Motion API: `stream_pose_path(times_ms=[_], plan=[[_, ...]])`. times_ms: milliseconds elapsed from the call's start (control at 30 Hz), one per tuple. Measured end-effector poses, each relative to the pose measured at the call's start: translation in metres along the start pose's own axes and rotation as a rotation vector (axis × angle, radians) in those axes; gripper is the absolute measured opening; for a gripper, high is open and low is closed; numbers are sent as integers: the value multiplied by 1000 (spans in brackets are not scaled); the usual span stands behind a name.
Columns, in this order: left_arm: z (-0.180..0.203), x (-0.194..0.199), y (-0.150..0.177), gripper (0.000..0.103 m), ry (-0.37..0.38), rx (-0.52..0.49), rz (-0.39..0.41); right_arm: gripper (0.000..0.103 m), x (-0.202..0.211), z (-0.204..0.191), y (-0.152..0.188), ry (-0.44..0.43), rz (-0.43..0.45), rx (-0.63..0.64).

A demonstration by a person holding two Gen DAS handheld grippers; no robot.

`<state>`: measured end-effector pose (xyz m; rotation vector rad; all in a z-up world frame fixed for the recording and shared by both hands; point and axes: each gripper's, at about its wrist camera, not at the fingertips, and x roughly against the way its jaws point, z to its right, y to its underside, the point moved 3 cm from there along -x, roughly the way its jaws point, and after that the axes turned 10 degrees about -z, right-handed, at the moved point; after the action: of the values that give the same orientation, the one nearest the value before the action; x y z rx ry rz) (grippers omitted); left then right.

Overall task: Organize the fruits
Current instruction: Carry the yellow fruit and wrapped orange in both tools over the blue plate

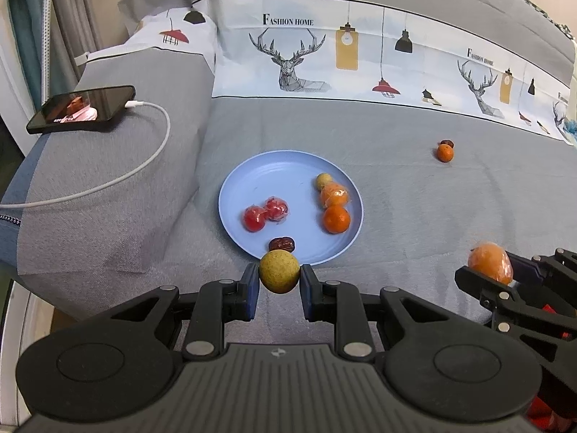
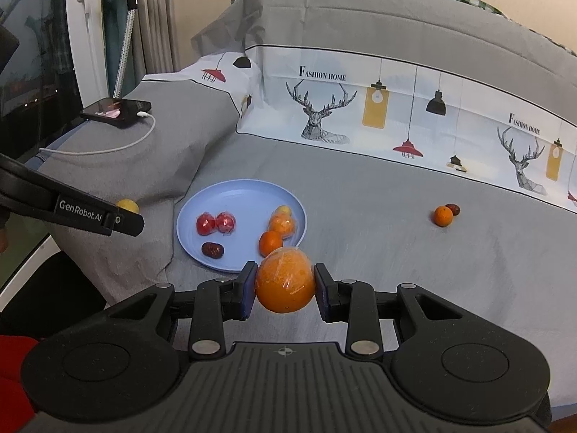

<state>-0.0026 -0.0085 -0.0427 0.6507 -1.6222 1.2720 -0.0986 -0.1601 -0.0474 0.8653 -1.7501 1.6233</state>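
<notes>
both grippers are loaded and poised just short of the round pale-blue plastic plate (image 1: 252,176), which lies on the grey bedspread (image 1: 414,209), so the step in hand looks like delivery rather than picking. the left gripper (image 1: 279,281) is clamped on a small yellow-green speckled round fruit (image 1: 279,271), its blue pads pressing both sides, and it hangs at the near rim of the plate, close to a wrinkled dark-brown date (image 1: 282,244) that lies just inside that rim. the right gripper (image 2: 285,285) is clamped on a larger orange fruit in clear plastic wrap (image 2: 285,279), held near the plate's near-right edge. already on the plate are two red wrapped fruits (image 1: 266,213) touching each other on the left, and on the right a row of a bare orange mandarin (image 1: 336,219), a wrapped orange fruit (image 1: 334,195) and a small yellow fruit (image 1: 323,180). like seems to be grouped with like, so the next move probably calls for carrying the yellow-green fruit across to the small yellow one and the wrapped orange to the orange row, lowering each before letting go so that nothing rolls off the shallow rim. well apart on the right of the bedspread, a small orange mandarin (image 2: 443,215) and a second dark date (image 2: 453,209) lie touching, not yet collected.
</notes>
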Motion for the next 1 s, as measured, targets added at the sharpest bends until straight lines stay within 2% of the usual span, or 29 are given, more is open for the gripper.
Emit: stream_pose_path(times_ms=[533, 1000], plan=[[-14, -26, -40, 26, -25, 28, -3, 35, -36, -8, -21, -36, -28, 24], [-12, -91, -90, 26, -57, -1, -49, 35, -110, -19, -58, -98, -74, 31]])
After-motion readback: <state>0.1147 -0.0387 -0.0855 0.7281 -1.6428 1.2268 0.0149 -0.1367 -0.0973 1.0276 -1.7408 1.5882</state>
